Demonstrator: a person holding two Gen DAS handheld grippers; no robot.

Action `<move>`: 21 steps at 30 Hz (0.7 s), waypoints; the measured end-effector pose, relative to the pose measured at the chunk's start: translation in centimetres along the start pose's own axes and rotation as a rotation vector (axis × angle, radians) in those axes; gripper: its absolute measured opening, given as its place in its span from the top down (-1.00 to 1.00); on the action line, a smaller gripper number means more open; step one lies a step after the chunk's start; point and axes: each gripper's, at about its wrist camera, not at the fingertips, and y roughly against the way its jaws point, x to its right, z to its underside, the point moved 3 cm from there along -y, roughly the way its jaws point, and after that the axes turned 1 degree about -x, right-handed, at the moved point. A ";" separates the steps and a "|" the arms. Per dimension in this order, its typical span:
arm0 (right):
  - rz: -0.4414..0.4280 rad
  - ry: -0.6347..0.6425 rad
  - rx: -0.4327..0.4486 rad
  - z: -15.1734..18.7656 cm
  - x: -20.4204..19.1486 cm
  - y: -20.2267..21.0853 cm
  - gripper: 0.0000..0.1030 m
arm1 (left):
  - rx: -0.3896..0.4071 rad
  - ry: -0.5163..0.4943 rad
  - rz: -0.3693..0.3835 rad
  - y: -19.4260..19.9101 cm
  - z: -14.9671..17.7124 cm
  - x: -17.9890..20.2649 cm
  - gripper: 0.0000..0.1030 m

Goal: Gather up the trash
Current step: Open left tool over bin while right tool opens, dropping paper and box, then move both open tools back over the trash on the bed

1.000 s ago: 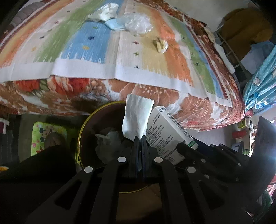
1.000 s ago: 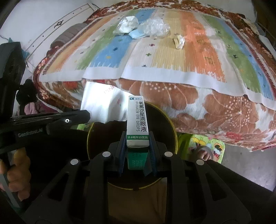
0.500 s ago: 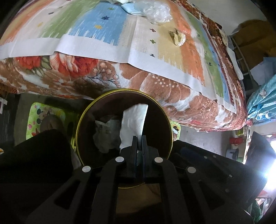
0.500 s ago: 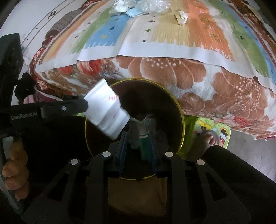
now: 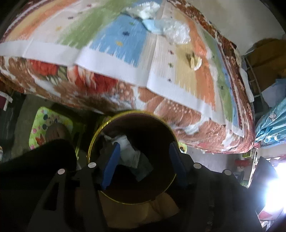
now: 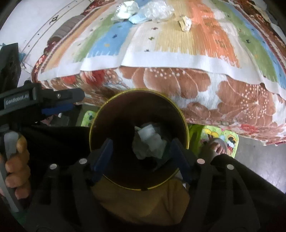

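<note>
The left claw (image 5: 143,162) stood wide open and empty over the mouth of a round bin (image 5: 100,130), its blue pads (image 5: 111,160) spread nearly to the bin's sides. The bin was dark brown inside with a thin yellow rim, and crumpled white tissue (image 5: 129,151) lay at its bottom beside other pale scraps too dim to name. Just behind the bin rose the edge of a bed (image 5: 89,92) draped in a brown and red floral blanket, with a ribbed, striped cloth (image 5: 123,44) of green, blue, cream and orange on top. On that cloth, well apart from the bin, lay a crumpled clear plastic bag (image 5: 176,33), a light blue scrap (image 5: 152,25) touching it, and a small yellowish wad (image 5: 194,60) nearer the bed's edge. A green cartoon-printed mat (image 5: 39,123) lay on the floor to the left.

In the right wrist view, the right claw (image 6: 141,155) was likewise spread open, gripping nothing, above the same bin (image 6: 184,121). The white tissue (image 6: 152,139) rested inside. The left claw (image 6: 60,108) reached in from the left, beside the rim, its hand (image 6: 17,166) on the grip. On the bed (image 6: 178,83) lay a crinkled silvery wrapper (image 6: 127,9), the plastic bag (image 6: 159,9) and the small wad (image 6: 185,23). A bare foot (image 6: 217,147) rested on the mat (image 6: 230,141) to the bin's right.
</note>
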 end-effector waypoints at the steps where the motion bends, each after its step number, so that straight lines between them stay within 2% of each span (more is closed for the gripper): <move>1: -0.002 0.003 0.006 -0.2 0.0 0.2 -0.30 | 0.002 0.005 0.011 0.2 -0.3 0.0 -0.15; 4: -0.021 0.000 0.024 -0.9 0.2 0.9 -0.36 | 0.004 0.015 0.022 0.5 -1.2 0.0 -0.21; 7: -0.020 0.007 0.058 -2.0 0.4 2.0 -0.47 | 0.047 0.001 0.002 1.2 -2.2 0.4 -0.34; 8: -0.014 0.013 0.071 -2.3 0.4 2.3 -0.52 | 0.063 -0.010 -0.002 1.5 -2.5 0.5 -0.43; 12: -0.007 0.032 0.125 -3.9 0.5 3.7 -0.76 | 0.113 -0.033 -0.007 2.6 -4.4 1.0 -0.57; 15: -0.002 0.042 0.152 -5.3 0.8 4.4 -0.80 | 0.140 -0.011 -0.021 3.0 -6.0 0.6 -0.67; 21: 0.031 0.068 0.217 -8.6 1.3 5.4 -0.83 | 0.122 0.018 -0.032 2.2 -9.3 0.1 -0.89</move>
